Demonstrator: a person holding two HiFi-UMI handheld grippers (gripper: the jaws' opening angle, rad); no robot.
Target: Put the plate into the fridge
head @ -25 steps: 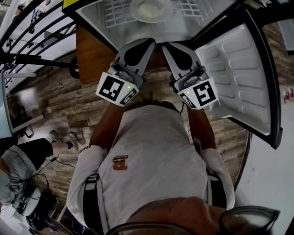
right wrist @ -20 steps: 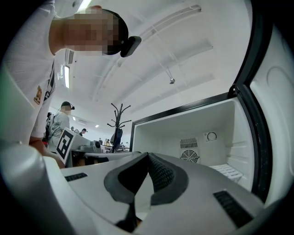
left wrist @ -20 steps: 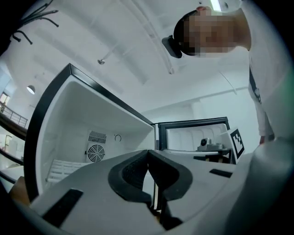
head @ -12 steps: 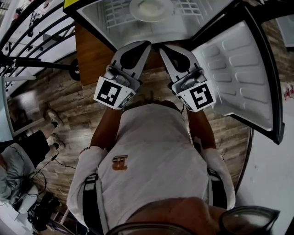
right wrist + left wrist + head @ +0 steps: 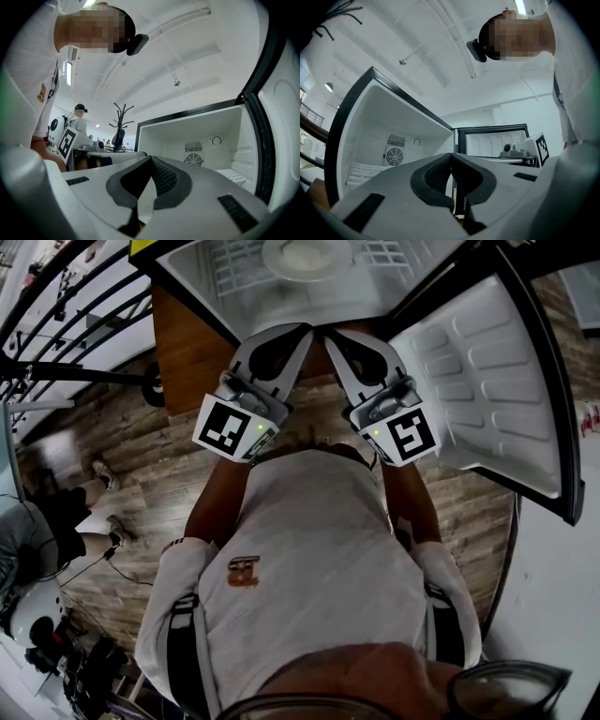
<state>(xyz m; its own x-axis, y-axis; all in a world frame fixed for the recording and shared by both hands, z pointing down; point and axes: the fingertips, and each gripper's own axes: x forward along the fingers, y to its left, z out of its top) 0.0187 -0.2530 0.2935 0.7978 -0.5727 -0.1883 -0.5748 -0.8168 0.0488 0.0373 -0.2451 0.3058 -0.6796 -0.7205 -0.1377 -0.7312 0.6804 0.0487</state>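
The white plate (image 5: pixel 307 256) lies on the wire shelf inside the open fridge (image 5: pixel 202 268), at the top of the head view. Both grippers hang side by side just outside the fridge opening, below the plate and apart from it. My left gripper (image 5: pixel 305 330) is shut with nothing in it; in its own view the jaws meet at the tip (image 5: pixel 451 154). My right gripper (image 5: pixel 330 334) is shut and empty too, its pads touching (image 5: pixel 151 158). Both gripper views look into the white fridge cavity with its round fan grille (image 5: pixel 193 160). Neither gripper view shows the plate.
The fridge door (image 5: pixel 487 381) stands swung open at the right, its moulded inner panel facing me. A brown wooden cabinet (image 5: pixel 187 357) flanks the fridge on the left. A bystander (image 5: pixel 37 540) is on the wooden floor at far left. A coat stand (image 5: pixel 119 122) stands behind.
The bystander at the left edge has shifted down and left. Both grippers and the plate stay where they were.
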